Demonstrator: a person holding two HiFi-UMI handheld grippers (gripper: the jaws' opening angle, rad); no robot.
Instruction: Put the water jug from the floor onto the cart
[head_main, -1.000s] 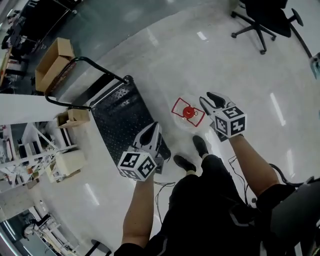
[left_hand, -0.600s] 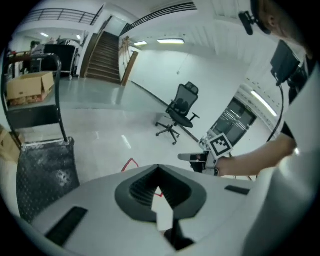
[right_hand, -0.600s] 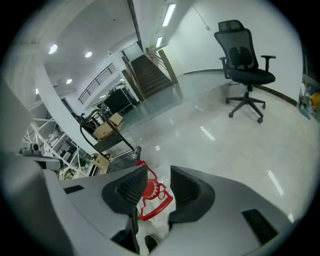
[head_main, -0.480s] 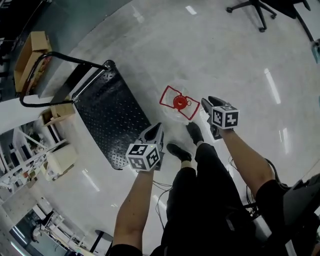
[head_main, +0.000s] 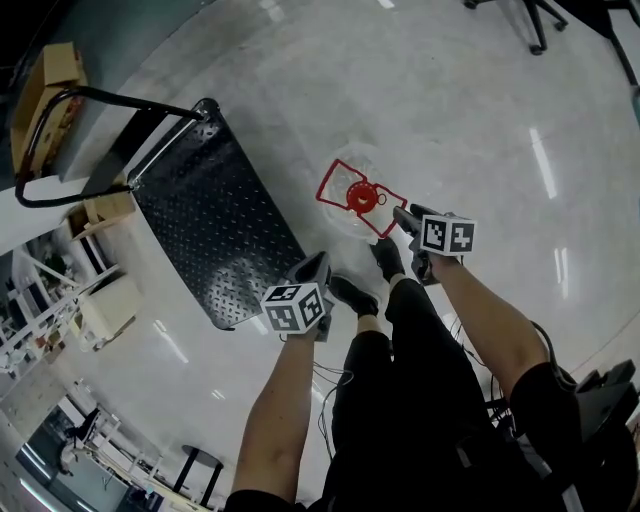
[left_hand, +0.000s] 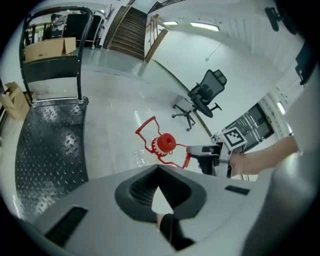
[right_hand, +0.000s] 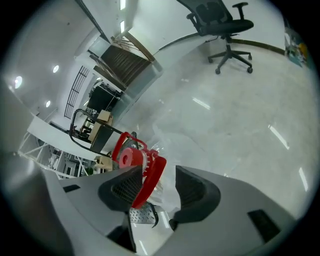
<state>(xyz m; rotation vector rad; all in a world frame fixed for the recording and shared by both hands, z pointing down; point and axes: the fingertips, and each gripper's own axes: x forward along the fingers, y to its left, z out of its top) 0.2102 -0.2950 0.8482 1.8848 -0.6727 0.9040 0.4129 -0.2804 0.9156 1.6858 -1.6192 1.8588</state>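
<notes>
A clear water jug (head_main: 352, 200) with a red cap (left_hand: 165, 143) and red carry handles stands on the pale floor, just right of the black cart deck (head_main: 215, 225). My right gripper (head_main: 404, 221) is low at the jug's right side. Its jaws have just been opening and stand open, with the red handle (right_hand: 150, 177) between them, close to the left jaw. My left gripper (head_main: 312, 270) hangs nearer the person, over the cart's near corner and short of the jug. Its tips (left_hand: 159, 170) meet, with nothing in them. My right gripper (left_hand: 206, 150) also shows in the left gripper view, at the handle.
The cart's black push handle (head_main: 60, 105) rises at its far left end, with a cardboard box (head_main: 50, 75) behind it. The person's shoes (head_main: 352, 295) stand just below the jug. An office chair (left_hand: 202, 95) sits farther off. Shelving lines the left edge.
Both grippers have sunk towards the floor. The right one has come down to the jug's red handle and its jaws now straddle it. The left one has dropped beside the cart's corner.
</notes>
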